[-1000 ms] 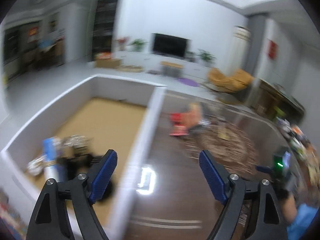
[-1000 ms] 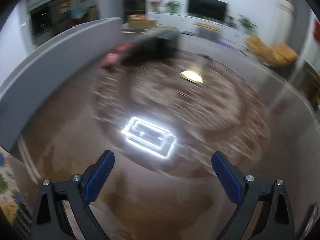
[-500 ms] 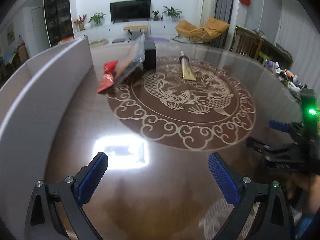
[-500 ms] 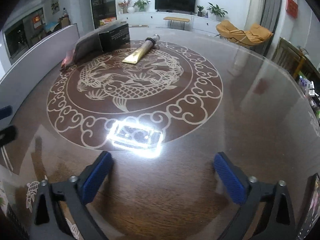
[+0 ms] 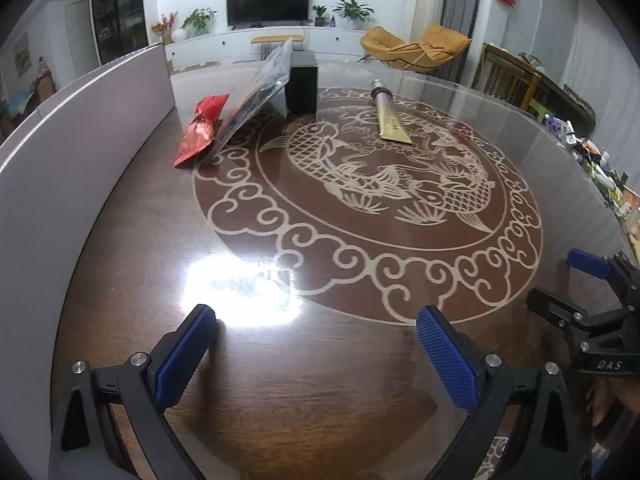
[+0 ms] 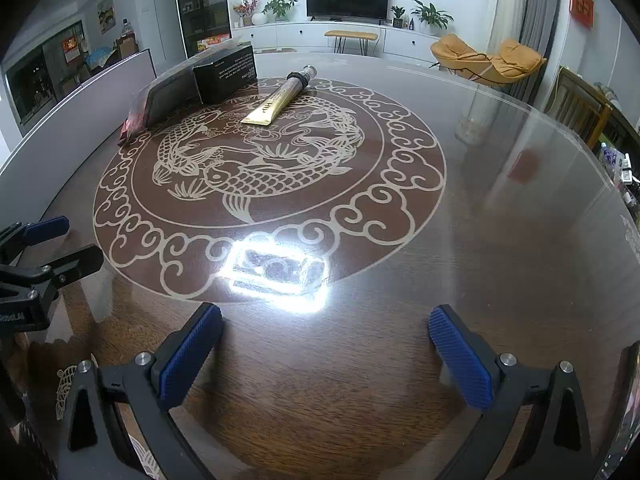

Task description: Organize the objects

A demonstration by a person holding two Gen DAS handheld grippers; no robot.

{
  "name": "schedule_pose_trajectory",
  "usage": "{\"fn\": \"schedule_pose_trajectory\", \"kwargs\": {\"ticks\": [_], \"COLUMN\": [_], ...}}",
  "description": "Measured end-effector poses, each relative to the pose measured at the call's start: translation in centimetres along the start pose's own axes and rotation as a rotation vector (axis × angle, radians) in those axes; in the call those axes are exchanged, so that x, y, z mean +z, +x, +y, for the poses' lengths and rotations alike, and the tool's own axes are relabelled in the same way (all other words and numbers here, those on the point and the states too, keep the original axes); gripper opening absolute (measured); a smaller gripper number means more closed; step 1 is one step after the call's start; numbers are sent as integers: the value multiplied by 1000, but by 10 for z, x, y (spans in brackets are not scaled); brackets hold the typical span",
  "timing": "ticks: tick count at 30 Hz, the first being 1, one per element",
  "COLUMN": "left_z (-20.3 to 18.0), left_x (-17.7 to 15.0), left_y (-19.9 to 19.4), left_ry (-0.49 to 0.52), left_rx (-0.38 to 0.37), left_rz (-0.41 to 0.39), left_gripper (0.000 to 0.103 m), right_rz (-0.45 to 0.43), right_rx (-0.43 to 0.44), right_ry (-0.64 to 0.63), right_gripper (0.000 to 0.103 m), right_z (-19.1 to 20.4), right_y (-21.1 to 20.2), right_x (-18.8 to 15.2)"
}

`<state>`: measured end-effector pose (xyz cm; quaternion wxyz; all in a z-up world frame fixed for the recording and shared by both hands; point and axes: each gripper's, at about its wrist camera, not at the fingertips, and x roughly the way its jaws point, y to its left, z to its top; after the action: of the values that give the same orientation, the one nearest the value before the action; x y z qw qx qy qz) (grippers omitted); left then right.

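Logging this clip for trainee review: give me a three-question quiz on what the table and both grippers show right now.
1. True or false: the left gripper holds the gold tube.
2. What leans against the black box? A) clear packet B) remote C) cup
3. Fill in: the red packet lies on the ____ table, beside the grey panel.

Key: 1 false, both it and the right gripper are open and empty; 2 A, the clear packet; 3 round.

Pouch [image 5: 199, 130], packet [image 5: 256, 92], box [image 5: 302, 82], then tube [image 5: 389, 114] rightward across the far table [image 5: 320, 360]
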<state>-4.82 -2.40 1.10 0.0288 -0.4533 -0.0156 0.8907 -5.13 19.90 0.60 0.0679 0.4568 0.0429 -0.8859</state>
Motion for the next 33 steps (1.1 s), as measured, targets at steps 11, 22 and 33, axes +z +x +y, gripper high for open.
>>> {"fn": "schedule_pose_trajectory", "kwargs": {"ticks": [11,22,33], "left_z": [-6,-6,-6], "left_x": [1,1,1], "left_y": [4,4,4], "left_ry": [34,34,34], "left_rx": [49,48,48], "left_rz": [8,8,8], "left_gripper": [103,103,103], "right_rz": [0,0,0], "right_rx": [0,0,0], "right_ry": [0,1,1], "right_gripper": [103,103,103], "right_z": [0,0,0], "right_y": [0,0,0], "right_x": [0,0,0]}}
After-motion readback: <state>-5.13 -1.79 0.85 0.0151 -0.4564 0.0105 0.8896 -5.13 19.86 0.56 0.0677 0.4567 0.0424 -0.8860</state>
